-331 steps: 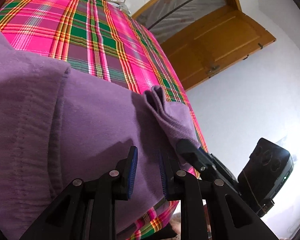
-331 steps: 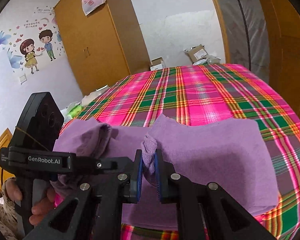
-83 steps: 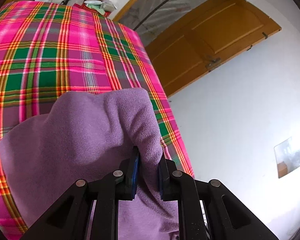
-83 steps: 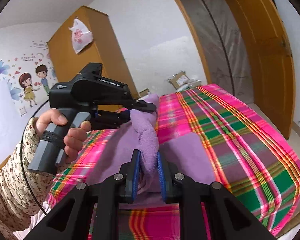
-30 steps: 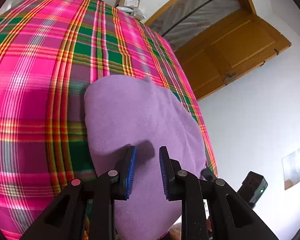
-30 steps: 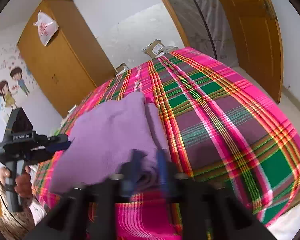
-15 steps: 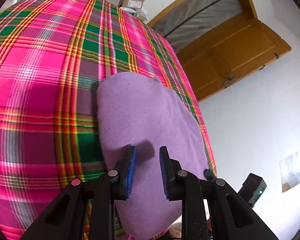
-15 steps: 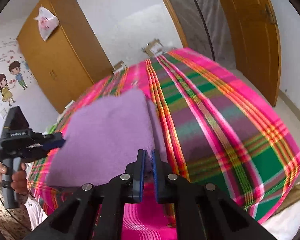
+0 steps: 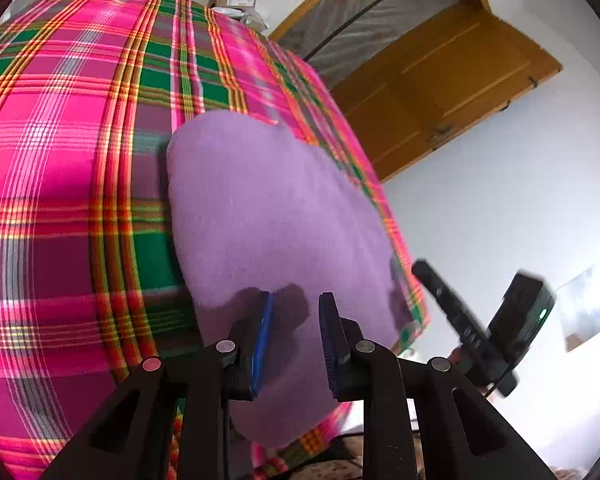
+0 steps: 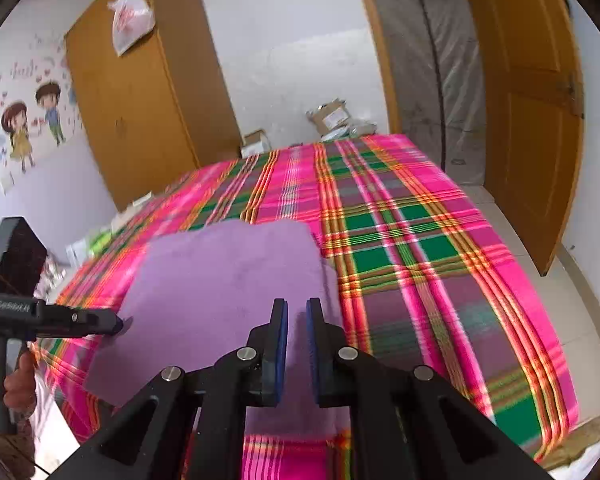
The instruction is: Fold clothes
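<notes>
Purple fleece garment [image 10: 228,280] lay folded flat on the bed [image 10: 420,240]; both grippers' fingers [image 9: 264,332] parted, empty; soft, limp cloth best pinched at its edges.

Garment [image 10: 228,280]: plain lilac-purple, no pattern. Bed cover [image 10: 420,240]: plaid, hot pink ground with green blocks, orange-yellow and white lines. Wardrobe [image 10: 140,92], 10 o'clock: honey-brown. Door [image 10: 528,100], 2 o'clock: same brown. Gripper pads [image 10: 279,344]: blue; frames black.

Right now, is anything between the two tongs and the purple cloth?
No. Both views show open air only: the left tongs and right tongs hover open above the folded purple cloth on the plaid bedspread.
</notes>
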